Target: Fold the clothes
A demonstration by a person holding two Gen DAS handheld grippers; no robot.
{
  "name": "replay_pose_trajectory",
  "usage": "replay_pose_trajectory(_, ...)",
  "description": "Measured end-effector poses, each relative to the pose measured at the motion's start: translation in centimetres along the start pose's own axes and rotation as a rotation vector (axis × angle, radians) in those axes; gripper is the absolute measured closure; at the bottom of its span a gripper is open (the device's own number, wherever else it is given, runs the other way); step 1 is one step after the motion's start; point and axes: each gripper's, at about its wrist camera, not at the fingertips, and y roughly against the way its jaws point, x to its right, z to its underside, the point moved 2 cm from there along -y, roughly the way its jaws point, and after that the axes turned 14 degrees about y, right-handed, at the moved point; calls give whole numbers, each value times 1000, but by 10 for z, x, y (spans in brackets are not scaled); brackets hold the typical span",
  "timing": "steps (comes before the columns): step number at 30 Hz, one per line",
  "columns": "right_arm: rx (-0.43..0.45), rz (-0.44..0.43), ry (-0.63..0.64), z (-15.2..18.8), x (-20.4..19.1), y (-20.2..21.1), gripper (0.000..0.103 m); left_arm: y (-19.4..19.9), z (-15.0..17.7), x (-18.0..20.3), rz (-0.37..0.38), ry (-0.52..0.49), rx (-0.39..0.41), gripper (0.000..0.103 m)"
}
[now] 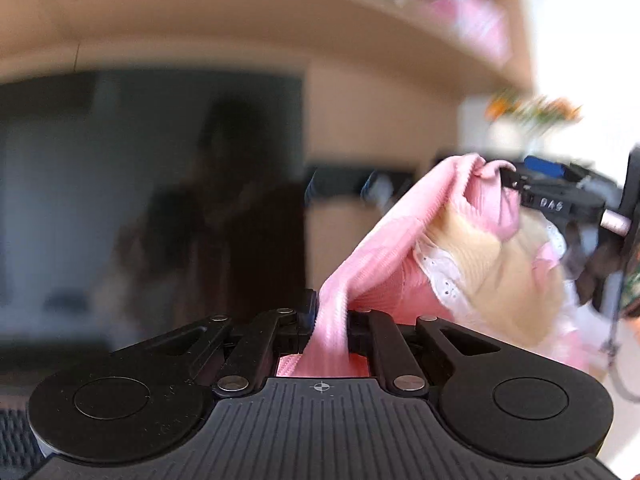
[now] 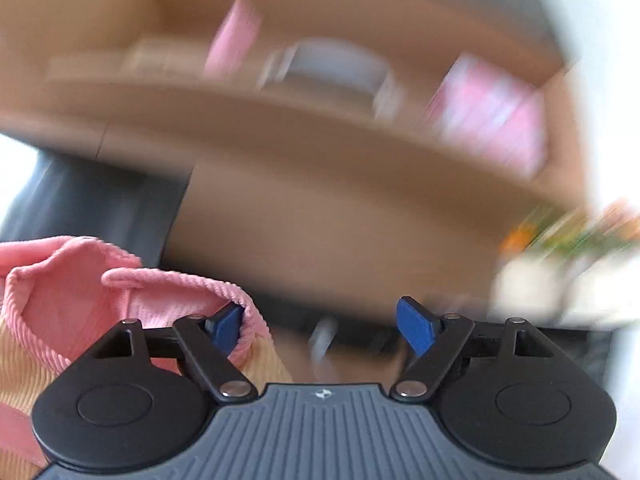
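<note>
A pink and pale-yellow ribbed garment with white lace trim hangs in the air. My left gripper is shut on a pink edge of it. The cloth stretches up and right to my right gripper, seen at the right of the left wrist view. In the right wrist view my right gripper is open, its blue fingers wide apart. The pink hem of the garment drapes over the left blue finger. The right blue finger is bare.
A wooden shelf unit with blurred pink items fills the background. A dark screen stands at the left. Orange flowers in a white pot are at the right. Both views are motion-blurred.
</note>
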Motion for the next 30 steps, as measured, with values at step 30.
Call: replay_pose_trajectory(30,-41,-114,52,66,-45,-80,23,-54,17,-12,-189,-2,-76,95)
